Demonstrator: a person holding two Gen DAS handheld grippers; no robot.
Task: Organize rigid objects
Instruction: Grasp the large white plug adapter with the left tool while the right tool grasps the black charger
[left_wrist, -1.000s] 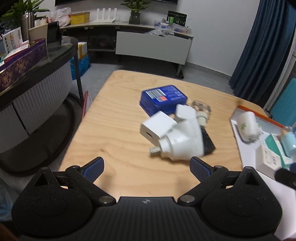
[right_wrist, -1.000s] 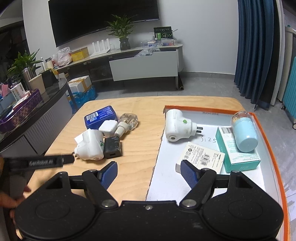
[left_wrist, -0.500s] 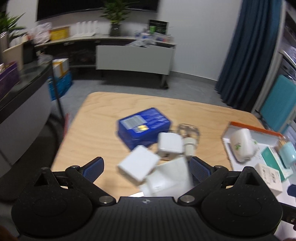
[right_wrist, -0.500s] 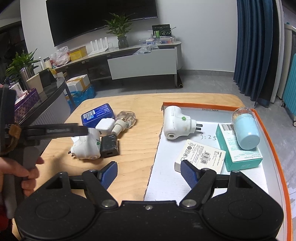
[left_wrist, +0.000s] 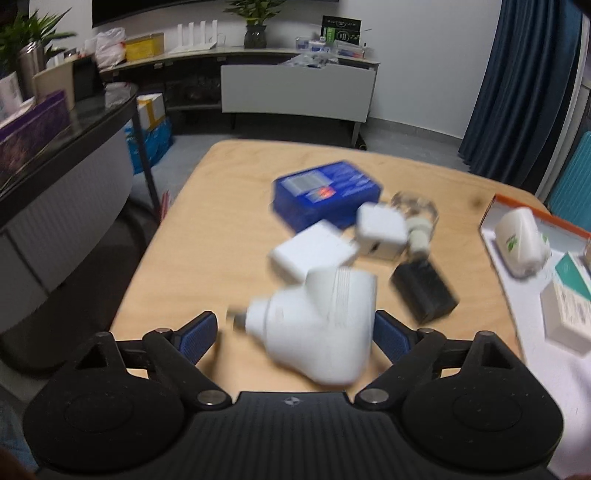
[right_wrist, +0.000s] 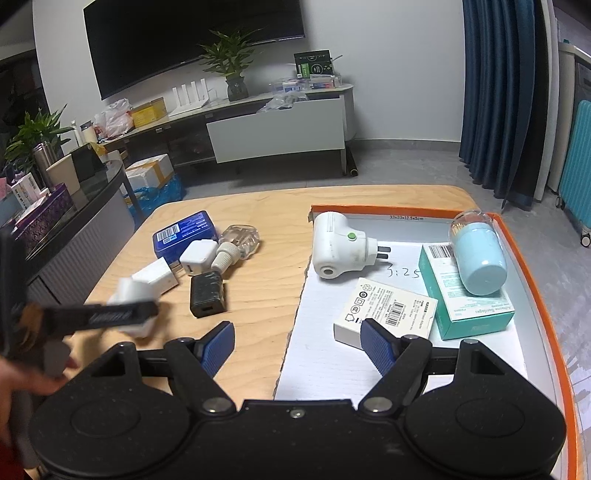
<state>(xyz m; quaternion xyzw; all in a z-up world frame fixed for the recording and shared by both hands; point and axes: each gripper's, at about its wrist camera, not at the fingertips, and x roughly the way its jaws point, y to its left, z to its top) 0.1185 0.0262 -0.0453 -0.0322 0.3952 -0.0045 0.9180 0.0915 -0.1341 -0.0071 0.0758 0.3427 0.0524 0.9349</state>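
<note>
Wooden tabletop (left_wrist: 229, 240) fills my left wrist view, where my left gripper (left_wrist: 295, 332) is closing around the white plug-in adapter (left_wrist: 321, 325); its right pad looks to be at the body, the left one still clear of the prong end, so I'd call nothing pinched yet. Behind lie a blue box (left_wrist: 325, 192) and black charger (left_wrist: 424, 291), unsorted. Over on the right wrist view, my right gripper (right_wrist: 297, 345) hangs spread and empty by the orange-rimmed tray (right_wrist: 532, 280), where sorted items already sit.
</note>
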